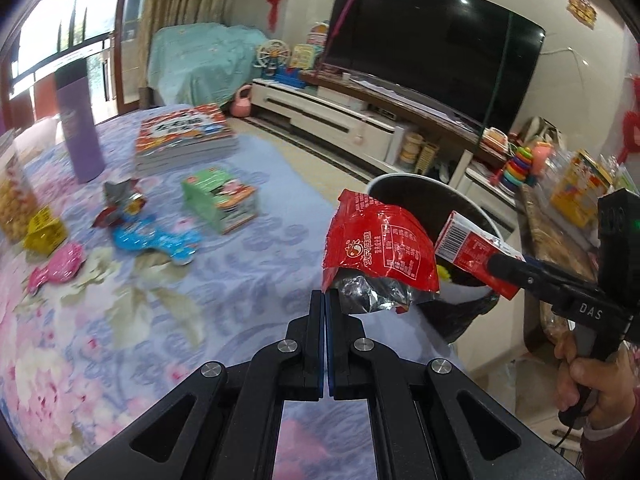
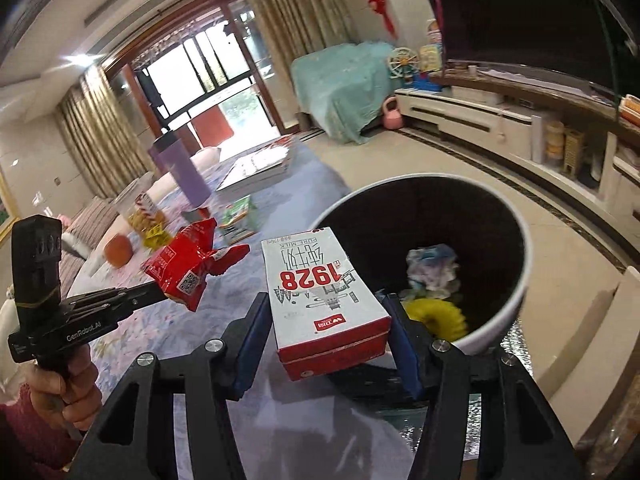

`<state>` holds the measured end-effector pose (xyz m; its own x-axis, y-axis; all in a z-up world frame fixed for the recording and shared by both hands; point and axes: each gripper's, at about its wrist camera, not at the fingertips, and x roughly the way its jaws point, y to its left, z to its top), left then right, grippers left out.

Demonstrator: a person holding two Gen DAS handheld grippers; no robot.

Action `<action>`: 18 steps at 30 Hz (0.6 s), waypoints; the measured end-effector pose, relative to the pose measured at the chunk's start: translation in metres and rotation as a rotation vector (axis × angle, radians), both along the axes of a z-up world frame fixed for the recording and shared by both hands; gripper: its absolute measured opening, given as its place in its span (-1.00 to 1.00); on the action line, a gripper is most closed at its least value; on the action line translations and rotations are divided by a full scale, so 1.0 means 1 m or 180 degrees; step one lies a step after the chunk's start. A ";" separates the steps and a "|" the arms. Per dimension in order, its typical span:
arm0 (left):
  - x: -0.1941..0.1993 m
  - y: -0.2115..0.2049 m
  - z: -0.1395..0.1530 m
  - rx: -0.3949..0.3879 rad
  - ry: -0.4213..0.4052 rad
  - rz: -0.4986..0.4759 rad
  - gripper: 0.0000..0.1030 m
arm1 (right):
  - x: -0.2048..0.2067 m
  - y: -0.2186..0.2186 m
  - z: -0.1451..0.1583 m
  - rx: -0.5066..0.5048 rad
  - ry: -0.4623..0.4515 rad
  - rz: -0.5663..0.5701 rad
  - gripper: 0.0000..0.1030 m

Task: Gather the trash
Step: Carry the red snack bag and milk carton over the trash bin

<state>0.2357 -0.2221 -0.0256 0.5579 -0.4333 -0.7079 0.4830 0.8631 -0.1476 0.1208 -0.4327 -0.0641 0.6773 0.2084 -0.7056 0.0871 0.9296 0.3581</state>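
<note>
**Two pieces of trash carried to the bin, more left on the bench**

The left gripper (image 1: 325,300) has its jaws pressed fully together, pinching the lower edge of a crumpled red snack wrapper (image 1: 378,250) whose silver lining hangs beside the fingertips. The right gripper (image 2: 326,328) holds its jaws about half open, clamped on the two sides of a red-and-white milk carton (image 2: 326,300), which lies lengthwise between the blue pads (image 2: 252,344).

Both items hang in the air near the trash bin (image 2: 520,280), which stands on the floor just beyond the right edge of the bench (image 1: 120,300). The carton sits close to the bin's near rim; the wrapper is to its left, over the bench edge. Neither has been dropped yet. Inside the bin some crumpled paper and a yellow item already lie, so part of the job looks done.

Left on the flowered bench cover are several wrappers: a blue one (image 1: 154,238), a pink one (image 1: 60,266), a yellow one (image 1: 44,232) and a crumpled silver-red one (image 1: 120,200). These likely remain to be collected.

Both grippers tilt forward and downward, side by side, each held by a hand (image 1: 596,384) on its handle.
</note>
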 end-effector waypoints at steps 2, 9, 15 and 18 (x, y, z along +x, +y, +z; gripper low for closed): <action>0.004 -0.011 -0.001 0.0023 -0.0003 -0.0039 -1.00 | -0.002 -0.007 -0.001 0.0000 0.0007 -0.0049 0.10; 0.014 -0.040 0.000 0.0047 -0.0028 -0.0158 -1.00 | -0.003 -0.028 -0.002 -0.0041 0.0037 -0.0164 0.10; 0.022 -0.057 -0.003 0.0083 -0.0008 -0.0212 -1.00 | -0.004 -0.042 -0.005 -0.0057 0.0052 -0.0248 0.10; 0.026 -0.066 -0.004 0.0104 0.0001 -0.0236 -1.00 | -0.002 -0.048 -0.006 -0.0041 0.0053 -0.0281 0.10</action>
